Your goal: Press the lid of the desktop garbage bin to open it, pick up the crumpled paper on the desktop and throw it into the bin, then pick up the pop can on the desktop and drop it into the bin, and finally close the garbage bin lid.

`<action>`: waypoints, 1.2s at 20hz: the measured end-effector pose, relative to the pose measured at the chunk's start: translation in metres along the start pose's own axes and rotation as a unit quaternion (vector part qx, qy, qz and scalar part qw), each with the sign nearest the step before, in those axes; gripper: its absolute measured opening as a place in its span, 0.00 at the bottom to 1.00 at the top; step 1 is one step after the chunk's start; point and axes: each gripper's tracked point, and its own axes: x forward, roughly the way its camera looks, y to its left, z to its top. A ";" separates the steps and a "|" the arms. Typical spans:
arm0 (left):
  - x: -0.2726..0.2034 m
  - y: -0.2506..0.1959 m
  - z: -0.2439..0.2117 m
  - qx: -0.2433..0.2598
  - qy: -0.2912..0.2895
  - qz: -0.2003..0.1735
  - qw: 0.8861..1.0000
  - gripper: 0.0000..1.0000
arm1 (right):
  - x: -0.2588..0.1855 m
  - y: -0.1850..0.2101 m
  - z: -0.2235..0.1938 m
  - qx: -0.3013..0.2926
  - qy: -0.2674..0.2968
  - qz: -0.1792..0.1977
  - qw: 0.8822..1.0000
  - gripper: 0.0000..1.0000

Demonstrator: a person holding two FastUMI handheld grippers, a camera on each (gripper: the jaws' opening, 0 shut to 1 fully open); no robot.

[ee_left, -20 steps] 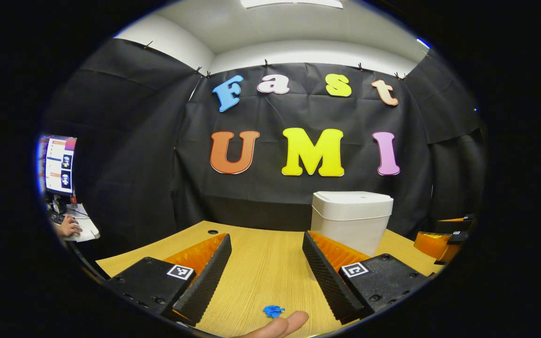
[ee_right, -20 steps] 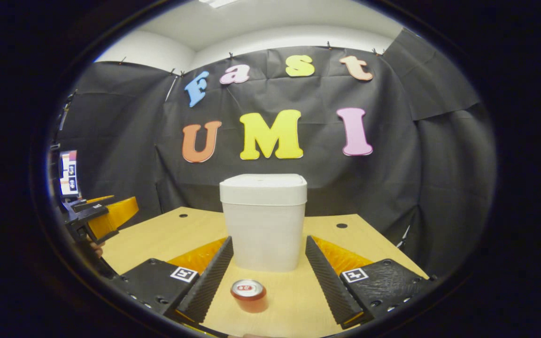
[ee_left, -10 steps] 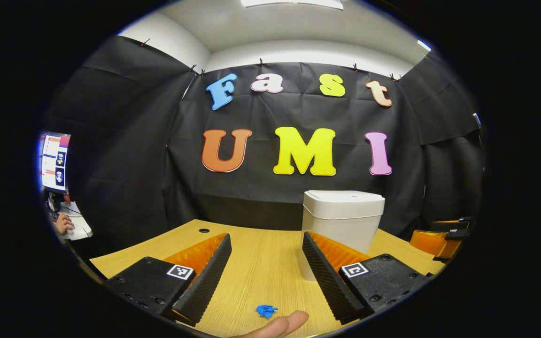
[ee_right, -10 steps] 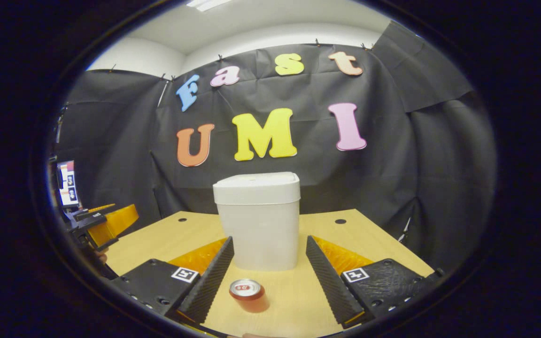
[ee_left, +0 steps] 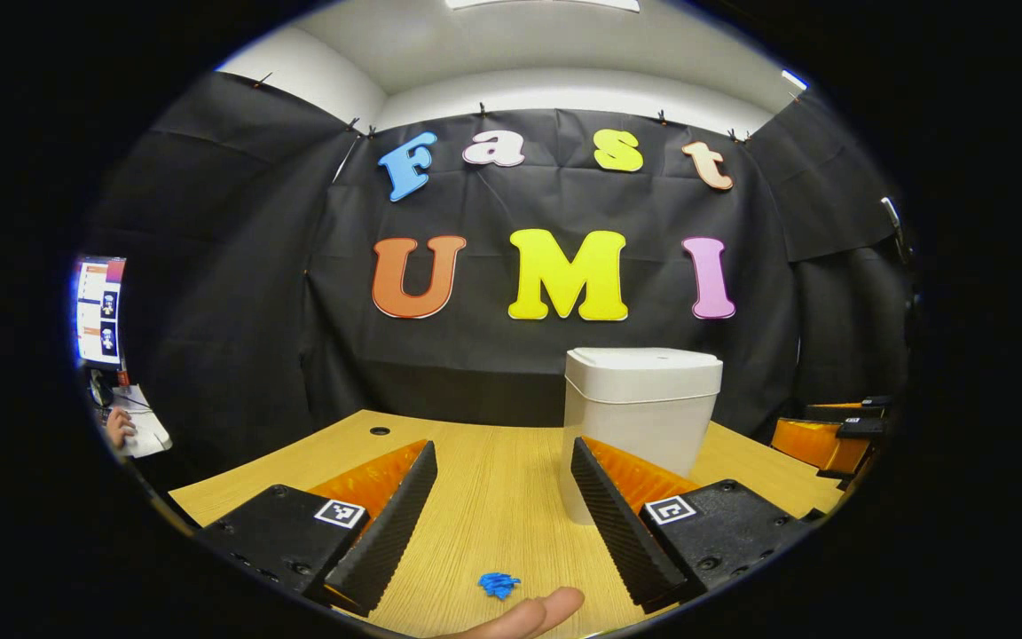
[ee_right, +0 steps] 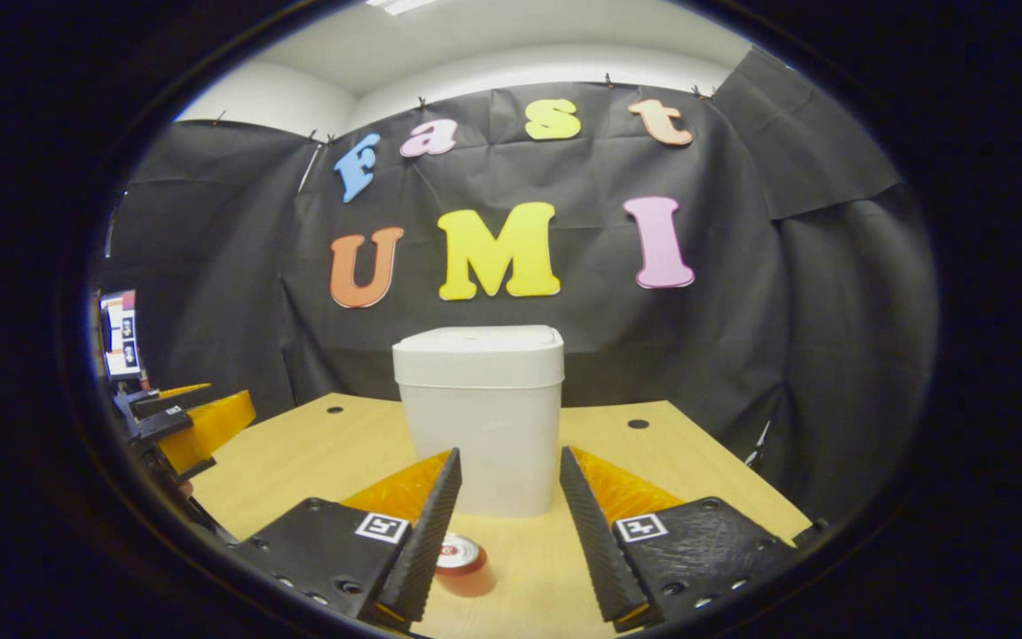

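The white bin [ee_right: 477,435] stands on the wooden desk with its lid [ee_right: 477,348] down. It is straight ahead of my right gripper [ee_right: 510,457], which is open with its fingers fairly close together. A red pop can [ee_right: 460,557] stands upright low between those fingers, partly hidden by the left one. My left gripper [ee_left: 504,448] is open wide over the desk. A small blue crumpled paper [ee_left: 499,584] lies below it, near a person's fingertip [ee_left: 529,612]. The bin [ee_left: 640,399] stands just beyond its right finger.
The other gripper [ee_left: 830,435] is at the far right of the left gripper view; in the right gripper view the other gripper [ee_right: 183,422] sits at the far left. A monitor [ee_left: 98,311] and a person's hand [ee_left: 118,428] are off the desk's left side. Cable holes [ee_right: 638,424] mark the desk.
My right gripper's fingers have closed in part, and the can now sits lower, against the left finger. The left gripper view has drifted a little, so the bin sits further left.
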 end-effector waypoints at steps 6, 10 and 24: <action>0.003 0.009 -0.004 0.013 0.005 0.010 1.000 0.98 | 0.025 0.012 0.007 -0.010 0.010 0.019 1.000 0.04; 0.008 0.017 -0.007 0.011 0.011 0.021 1.000 0.98 | 0.051 0.016 0.043 -0.027 -0.019 0.009 0.999 0.00; 0.013 0.031 -0.016 -0.008 0.023 0.022 0.999 0.99 | 0.169 0.057 0.088 -0.049 0.072 0.011 0.996 0.00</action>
